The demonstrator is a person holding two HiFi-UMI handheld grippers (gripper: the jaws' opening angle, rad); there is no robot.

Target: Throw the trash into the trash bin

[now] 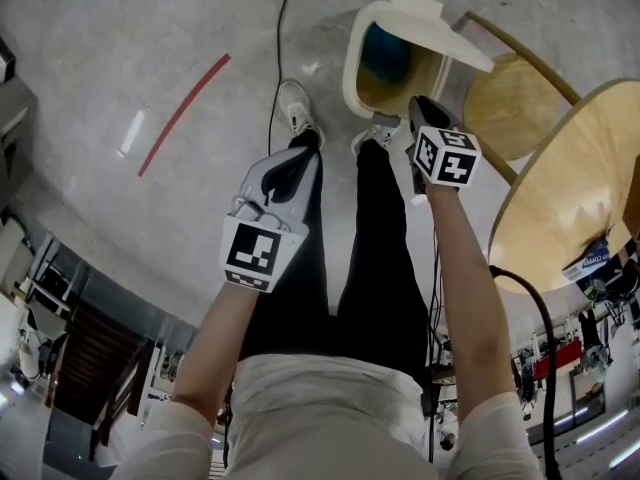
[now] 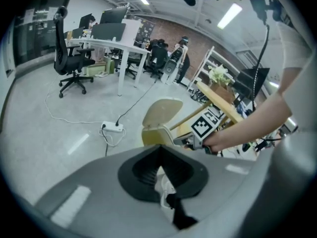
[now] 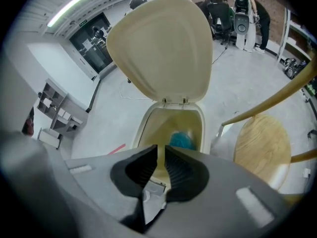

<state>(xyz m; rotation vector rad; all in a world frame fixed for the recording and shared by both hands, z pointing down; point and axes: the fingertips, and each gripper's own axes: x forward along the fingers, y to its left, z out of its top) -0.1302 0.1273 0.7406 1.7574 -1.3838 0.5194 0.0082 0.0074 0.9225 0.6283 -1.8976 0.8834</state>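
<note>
A red stripe (image 1: 183, 113) crosses the grey floor at far left. Next, the left gripper (image 1: 300, 156) points down over the person's left leg; in the left gripper view its jaws (image 2: 159, 148) are pressed together at the tips with nothing between them. That view also shows a power strip (image 2: 113, 128) on the floor and an office chair (image 2: 72, 63) by a desk further back. The person's shoes (image 1: 297, 108) stand just in front of the bin (image 1: 352, 68), whose lid (image 1: 430, 23) stands open. The trash (image 1: 385, 58), a blue-green lump, lies inside the bin near its back wall, plain too in the right gripper view (image 3: 182, 140). The right gripper (image 1: 418, 103) hangs above the bin's near rim, pointing steeply down at the opening; its jaws (image 3: 161, 151) are almost together, a thin slit left between them, and they are empty. Right of the bin stands a round wooden stool (image 1: 510, 103), and beyond it the curved edge of a wooden table (image 1: 570, 188).
</note>
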